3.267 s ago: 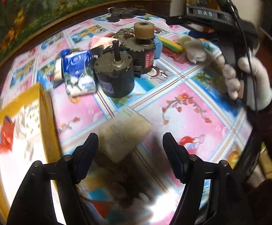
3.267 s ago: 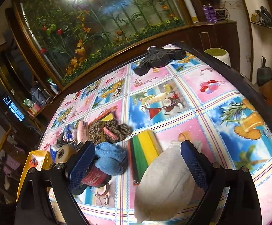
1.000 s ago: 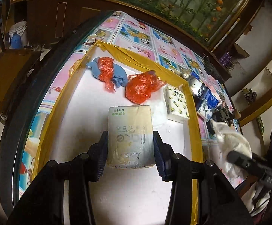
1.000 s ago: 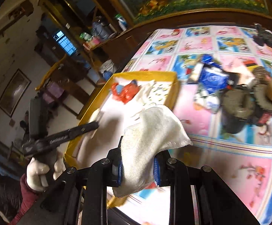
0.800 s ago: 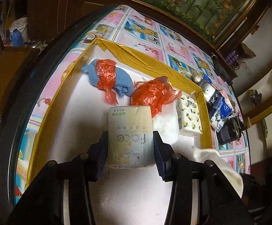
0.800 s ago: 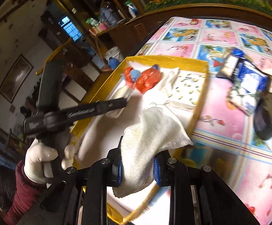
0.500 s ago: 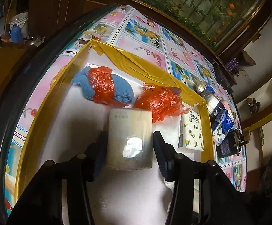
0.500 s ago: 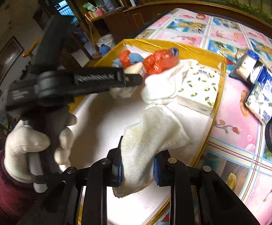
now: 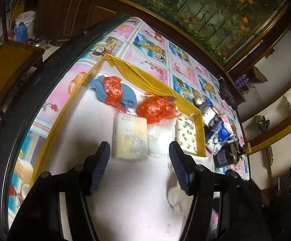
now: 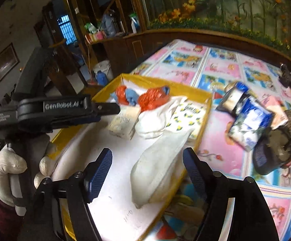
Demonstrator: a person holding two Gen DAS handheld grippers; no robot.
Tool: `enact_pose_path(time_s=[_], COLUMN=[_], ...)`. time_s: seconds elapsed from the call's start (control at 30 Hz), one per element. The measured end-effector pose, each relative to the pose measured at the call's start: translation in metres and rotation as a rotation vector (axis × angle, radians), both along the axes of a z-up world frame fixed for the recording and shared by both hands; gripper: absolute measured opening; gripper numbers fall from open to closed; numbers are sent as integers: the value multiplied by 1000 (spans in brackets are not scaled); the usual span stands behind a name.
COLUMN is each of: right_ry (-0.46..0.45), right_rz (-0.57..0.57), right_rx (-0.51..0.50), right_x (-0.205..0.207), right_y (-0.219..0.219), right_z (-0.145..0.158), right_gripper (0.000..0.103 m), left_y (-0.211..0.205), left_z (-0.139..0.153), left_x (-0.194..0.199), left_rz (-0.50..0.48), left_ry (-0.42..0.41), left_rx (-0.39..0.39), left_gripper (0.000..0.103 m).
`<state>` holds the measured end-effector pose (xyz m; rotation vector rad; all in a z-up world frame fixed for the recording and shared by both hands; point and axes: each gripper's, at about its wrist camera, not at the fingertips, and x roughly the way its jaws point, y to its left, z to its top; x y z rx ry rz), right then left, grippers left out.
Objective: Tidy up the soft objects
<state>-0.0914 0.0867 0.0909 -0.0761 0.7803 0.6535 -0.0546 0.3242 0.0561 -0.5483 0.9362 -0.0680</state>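
Note:
A white tray with a yellow rim [image 9: 145,78] holds the soft things. My left gripper [image 9: 139,156] hangs over it, jaws opening. A cream tissue pack [image 9: 129,138] lies flat just ahead of its fingertips, free of the pads. In the right wrist view my right gripper [image 10: 147,158] has its jaws opening too. A white cloth [image 10: 157,164] lies loose between them, against the tray's right rim [image 10: 197,140]. Further back are a blue cloth with a red bag [image 9: 113,92], a red bag [image 9: 157,110] and a patterned tissue pack [image 9: 186,136].
Blue tissue packs [image 10: 249,124] and a dark motor [image 10: 274,148] lie on the picture-patterned tablecloth to the right of the tray. A gloved hand [image 10: 7,172] holds the left gripper at the tray's left side. The table's dark edge [image 9: 45,76] runs close beyond the tray.
The left jaws let go of the cream tissue pack, which now lies in the tray. The right gripper carried the white cloth over the tray and opened, and the cloth dropped inside.

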Motion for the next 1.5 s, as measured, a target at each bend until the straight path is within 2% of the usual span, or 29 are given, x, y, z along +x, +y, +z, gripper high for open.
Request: enact_pose_path(time_s=[0.07,0.2,0.3,0.33,0.37,0.4,0.43,0.47,0.53,0.57,0.67,0.73,0.93,1.03,1.13,1.17,1.23,1.3,1.33,1.4,1.5], right_ry=[-55,-195,-306,-351,-387,-402,-392,-361,-273,-237,-135,-79,-8,16,51,72,120,163,183,219,249], right_rz=[-30,-129,-218,-249,-264,-267,-276,-297,-339,-358,-433,-477,-526,-520,-498,-493,-494,-498,-500,-505,-511], right_rx=[14,28,20,5,-14,-50,-96,-136,-123,-99,-20,29,104,121,141,150,188,243,274,321,336], right_x=[-11,-37,-58,-63,-67,-68,-67,-63,-57,-56,-51,-47,-26,-6,23,39,63,87,99,123,151], right_y=[-23,-78,-120,-134,-146,-156,-166,-179,-212,-225,-270,-296,-339,-339,-326,-322,-322,-325,-326,-327,-322], right_z=[11,33,43,43,41,37,30,21,6,1,-12,-20,-18,-16,-27,-32,-35,-38,-39,-42,-50], right_gripper=[77,84,96,103,103,102,102,102,102,102,102,102,102,102,102,102,102,102,102,98,84], left_y=[-9,-47,-81,-94,-104,-114,-124,-134,-156,-167,-203,-220,-247,-252,-256,-258,-261,-261,-260,-258,-256], left_z=[9,44,73,81,87,90,88,82,62,52,24,10,-11,-23,-37,-36,-37,-38,-39,-40,-39], left_x=[-12,-41,-62,-69,-75,-78,-78,-75,-68,-66,-61,-58,-51,-43,-36,-36,-35,-34,-35,-34,-32], left_rz=[2,-19,-40,-52,-65,-87,-131,-197,-295,-317,-366,-386,-406,-409,-414,-409,-414,-412,-412,-406,-415], left_ry=[-30,-158,-281,-326,-359,-378,-375,-338,-248,-216,-139,-93,-37,5,45,22,25,20,11,-3,-6], left_rx=[15,140,238,265,279,274,237,168,47,28,50,38,126,134,125,141,154,134,104,67,54], left_gripper=[60,60,60,70,87,91,93,93,93,93,93,93,93,93,93,93,93,96,102,103,103])
